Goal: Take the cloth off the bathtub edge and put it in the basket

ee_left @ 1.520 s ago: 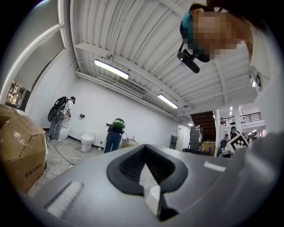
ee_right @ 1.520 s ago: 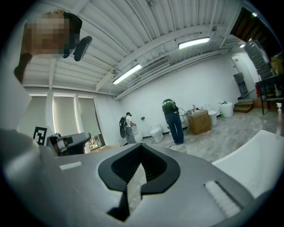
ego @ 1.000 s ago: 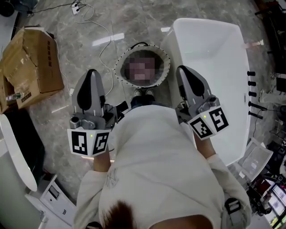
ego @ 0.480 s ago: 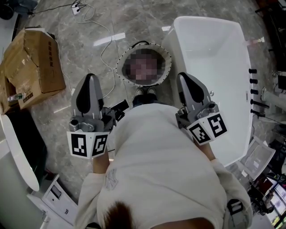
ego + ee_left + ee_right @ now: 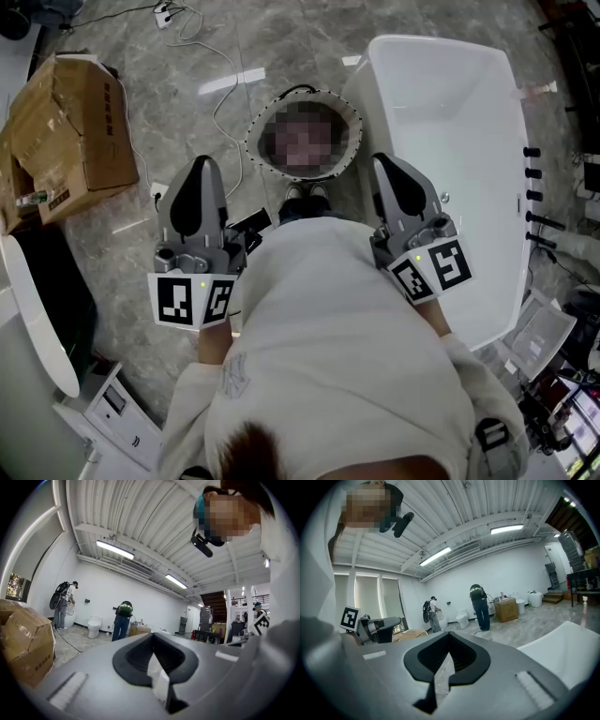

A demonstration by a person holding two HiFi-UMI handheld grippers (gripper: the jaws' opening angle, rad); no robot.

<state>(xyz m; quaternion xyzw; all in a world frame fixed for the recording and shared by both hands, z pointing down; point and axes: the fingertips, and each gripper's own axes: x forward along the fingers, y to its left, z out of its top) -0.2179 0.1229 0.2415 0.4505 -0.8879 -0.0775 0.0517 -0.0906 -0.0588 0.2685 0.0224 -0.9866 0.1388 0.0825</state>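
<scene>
The round basket (image 5: 251, 148) with a dotted rim stands on the floor ahead of me, and a mosaic patch hides its inside. To its right is the white bathtub (image 5: 450, 112), also seen in the right gripper view (image 5: 565, 644). No cloth shows on the tub's rim in any view. My left gripper (image 5: 199, 169) is held level near my body, left of the basket, its jaws together and empty (image 5: 152, 637). At the tub's near-left rim my right gripper (image 5: 387, 164) is shut too, with nothing between its pads (image 5: 449, 635).
A cardboard box (image 5: 70, 131) sits at the far left, with a white cable (image 5: 220, 84) trailing across the marble floor. A white fixture (image 5: 37, 319) lies at the left edge. Equipment crowds the right edge (image 5: 562, 375). People stand far off by a toilet (image 5: 93, 626).
In the head view the left gripper has edged slightly right and toward me. The right gripper has hardly moved. Both stay shut.
</scene>
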